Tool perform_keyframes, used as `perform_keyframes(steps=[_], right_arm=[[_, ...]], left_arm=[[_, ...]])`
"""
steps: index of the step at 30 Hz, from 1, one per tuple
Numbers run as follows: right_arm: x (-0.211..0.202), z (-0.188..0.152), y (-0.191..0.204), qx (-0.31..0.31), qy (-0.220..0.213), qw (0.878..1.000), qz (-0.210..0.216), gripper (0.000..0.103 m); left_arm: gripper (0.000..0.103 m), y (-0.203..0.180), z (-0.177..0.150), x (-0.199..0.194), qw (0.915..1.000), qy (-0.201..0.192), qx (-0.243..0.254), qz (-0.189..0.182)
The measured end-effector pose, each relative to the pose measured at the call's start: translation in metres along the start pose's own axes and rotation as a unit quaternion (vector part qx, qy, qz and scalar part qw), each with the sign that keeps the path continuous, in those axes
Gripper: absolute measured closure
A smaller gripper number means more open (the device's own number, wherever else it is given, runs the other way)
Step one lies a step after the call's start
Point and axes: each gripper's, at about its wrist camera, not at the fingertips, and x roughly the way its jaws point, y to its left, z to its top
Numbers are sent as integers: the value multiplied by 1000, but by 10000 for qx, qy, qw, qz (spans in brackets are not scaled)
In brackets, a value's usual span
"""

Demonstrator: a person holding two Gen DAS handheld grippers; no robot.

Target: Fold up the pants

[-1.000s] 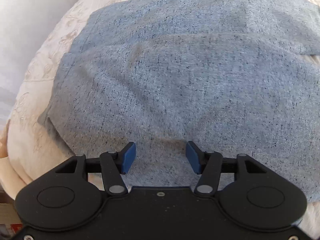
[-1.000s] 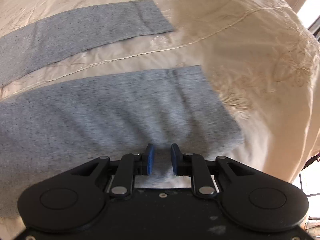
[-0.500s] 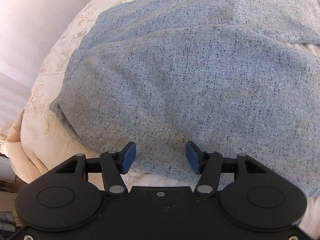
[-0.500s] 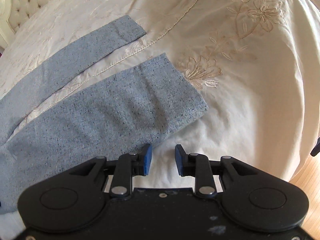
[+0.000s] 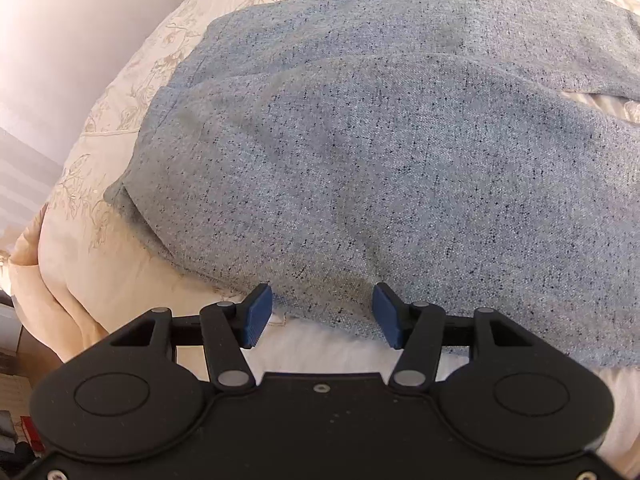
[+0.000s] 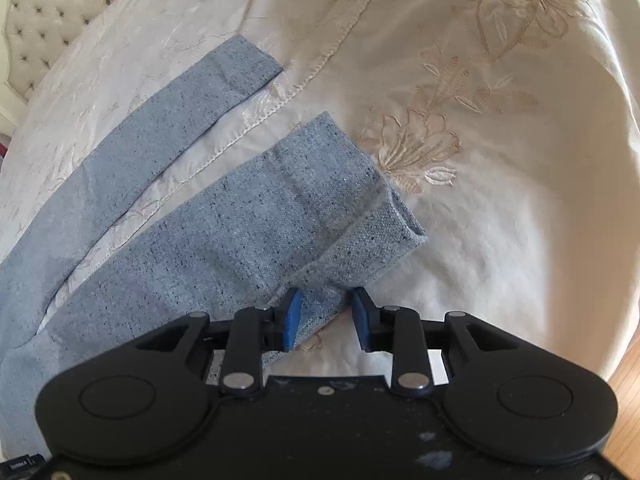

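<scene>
left gripper (image 5: 322, 316) right up close, jaws spread wide, blue pads (image 5: 256, 316) apart with nothing between them but the near edge of the pants (image 5: 380, 168), hovering at that edge, contact hard to call. the grey-blue speckled cloth lies broad across the cream embroidered bedspread (image 5: 100, 240), the hip and waist end toward the left of this view, a fold line running across the upper part. beyond the bed, a pale wall (image 5: 80, 40) at the upper left.

over to the right gripper (image 6: 326, 318), jaws partly open, a moderate gap, and the corner of the near leg cuff (image 6: 360, 240) sits between the blue pads (image 6: 292, 320), the left pad against the cloth, the right pad clear of it, so no pinch on show. the cuff end is turned over, its hem seam visible. past it the second leg (image 6: 160, 112) stretches up and left, apart from the first with a strip of bedspread (image 6: 500, 160) between them. floral stitching just beyond the near cuff. far back, top left, a tufted headboard (image 6: 48, 12); bottom right, a sliver of wooden floor (image 6: 628, 376).
</scene>
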Motion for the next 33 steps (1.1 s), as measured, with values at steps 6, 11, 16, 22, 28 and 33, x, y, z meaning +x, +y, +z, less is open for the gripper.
perform_keyframes(steps=[6,11,16,22,28,33], right_arm=[[10,1,0,224,56,9997,-62,69],[16,13,11,334,76,9994,31,98],[-24,17,36,-235,-405,9989,97,99],[-73,16,45,-414,-752,9963,76,99],[-55,-4,27,-110,-114,9981,-596,99],[-40,-13,37,-216,28,9949,-987,99]], left_arm=[[42,6,-2,-4,10000,-10,22,-80],[42,18,-1,-13,9998,-145,39,-112],[42,44,1,-28,9991,-334,-124,-235],[42,86,4,-23,9975,-349,-477,-379],[42,116,4,-5,9949,-167,-770,-631],[42,125,1,11,9924,39,-781,-945]])
